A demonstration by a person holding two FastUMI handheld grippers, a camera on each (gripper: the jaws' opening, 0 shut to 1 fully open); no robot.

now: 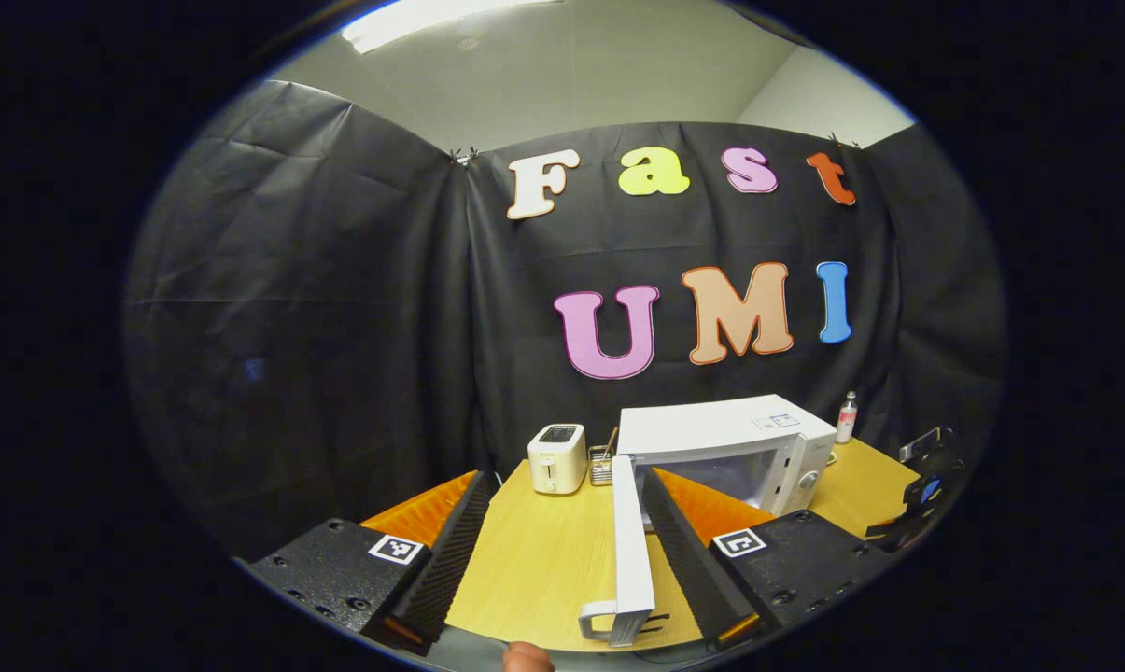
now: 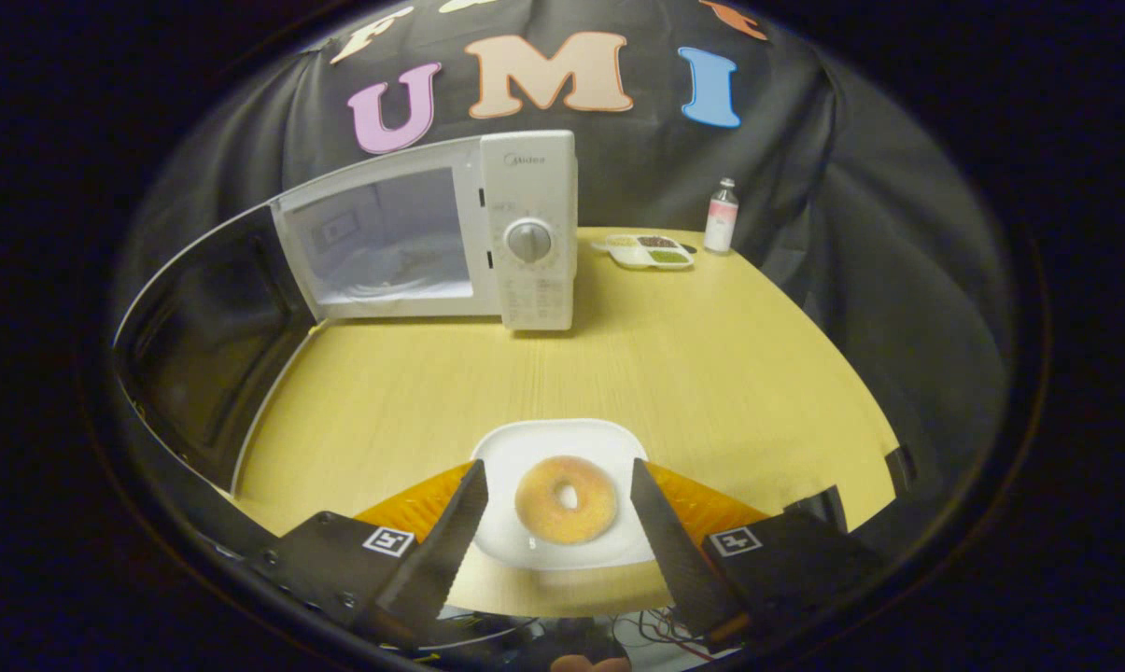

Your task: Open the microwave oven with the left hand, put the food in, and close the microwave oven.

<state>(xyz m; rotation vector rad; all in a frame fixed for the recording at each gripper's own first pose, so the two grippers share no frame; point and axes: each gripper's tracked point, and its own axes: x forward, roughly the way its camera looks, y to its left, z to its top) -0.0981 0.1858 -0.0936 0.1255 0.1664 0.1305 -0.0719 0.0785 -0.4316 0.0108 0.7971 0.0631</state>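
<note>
Left gripper view: the left gripper (image 1: 562, 560) stood wide open with nothing between its fingers. Beyond the left finger (image 1: 450, 551) a white toaster (image 1: 557, 457) sat on the wooden table (image 1: 534, 560), with a small wire holder (image 1: 601, 464) just beside it on the right. Between the fingers, close against the right finger (image 1: 688, 551), the edge of the swung-out microwave door (image 1: 632, 541) ran toward the camera, its handle (image 1: 607, 623) at the near end; whether finger and door touched could not be told. Ahead of the right finger stood the microwave oven (image 1: 725, 448), cavity exposed. A small bottle (image 1: 847, 417) stood past its far right corner, and the other gripper showed dark at the right edge. Right gripper view: the door (image 2: 198, 336) hung open well left of the left finger (image 2: 441, 541), the microwave (image 2: 441, 238) far ahead with its dial panel toward the centre. The right gripper (image 2: 562, 532) was spread wide, gripping nothing. Between its fingers lay a white plate (image 2: 525, 448) on the table, carrying a doughnut (image 2: 567, 499); the fingers flanked the plate's sides, contact not discernible. Far ahead of the right finger (image 2: 669, 541) a divided dish (image 2: 651, 250) and the bottle sat by the wall.
</note>
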